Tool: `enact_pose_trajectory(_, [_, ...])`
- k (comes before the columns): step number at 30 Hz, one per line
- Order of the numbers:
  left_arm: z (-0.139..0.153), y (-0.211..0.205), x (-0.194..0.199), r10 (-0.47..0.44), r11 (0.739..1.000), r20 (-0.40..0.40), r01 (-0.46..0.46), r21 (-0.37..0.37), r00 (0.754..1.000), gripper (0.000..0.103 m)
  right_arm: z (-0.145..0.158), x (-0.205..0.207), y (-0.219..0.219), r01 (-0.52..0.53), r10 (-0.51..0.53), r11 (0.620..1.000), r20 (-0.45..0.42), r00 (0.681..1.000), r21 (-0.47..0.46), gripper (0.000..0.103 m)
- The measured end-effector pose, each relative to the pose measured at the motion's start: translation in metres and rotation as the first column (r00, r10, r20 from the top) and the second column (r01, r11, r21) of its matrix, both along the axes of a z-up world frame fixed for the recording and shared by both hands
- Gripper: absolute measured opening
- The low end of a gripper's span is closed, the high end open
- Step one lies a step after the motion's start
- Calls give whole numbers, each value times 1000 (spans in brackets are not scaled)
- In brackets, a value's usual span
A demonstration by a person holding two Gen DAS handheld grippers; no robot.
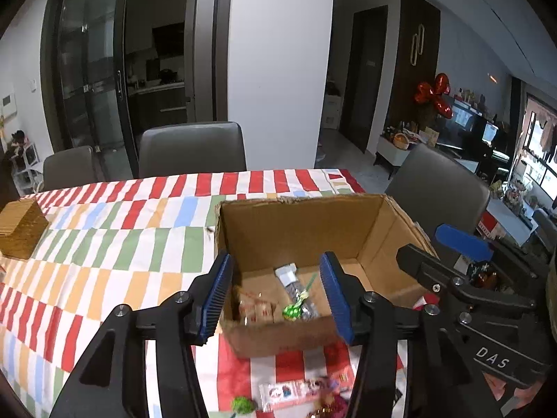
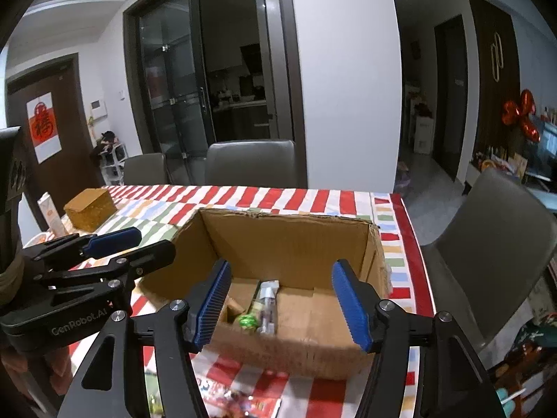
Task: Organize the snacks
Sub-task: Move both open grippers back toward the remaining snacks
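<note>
The surface (image 1: 104, 230) wore a striped cloth (image 2: 313, 198) of red, green, blue and orange. On it sat an open cardboard box (image 1: 296, 223), a wooden block (image 1: 21, 230) well apart to its left, and loose snack packets (image 1: 296, 392) near its front.

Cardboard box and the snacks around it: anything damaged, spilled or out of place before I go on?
The cardboard box has a ragged, torn far rim. Inside lie a green lollipop and a silver packet. Loose snack packets are still on the striped tablecloth in front of it. Nothing looks spilled.
</note>
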State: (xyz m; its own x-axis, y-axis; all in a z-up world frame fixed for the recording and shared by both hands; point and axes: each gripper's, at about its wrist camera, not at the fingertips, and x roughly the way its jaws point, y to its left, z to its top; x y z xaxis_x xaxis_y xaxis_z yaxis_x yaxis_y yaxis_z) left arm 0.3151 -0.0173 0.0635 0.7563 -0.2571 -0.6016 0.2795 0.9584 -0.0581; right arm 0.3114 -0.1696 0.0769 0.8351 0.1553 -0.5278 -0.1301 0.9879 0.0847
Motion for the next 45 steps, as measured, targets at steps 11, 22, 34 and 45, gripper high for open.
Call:
enact_pose_trajectory(11, [5,5,-60,1,1000,31,-1,3,1000,56,8,-62,5,-21,24,999,73,997,-43,69])
enact_pose_trajectory(22, [-12,13,-105,18,1000,-6,-18,-9,1000,61,-2,-106,8,-47,50,998,67,996,-48,73])
enact_pose_trajectory(34, [-48,21,-142,39,999,-94,-41,-14,995,63,-35,-133,11,-55,53,998,-28,998,-43,73])
enact_pose_trajectory(45, [-81,18,-159,40,999,-164,-39,11,986,65,-74,-151,10,-62,64,998,-133,989,21,73])
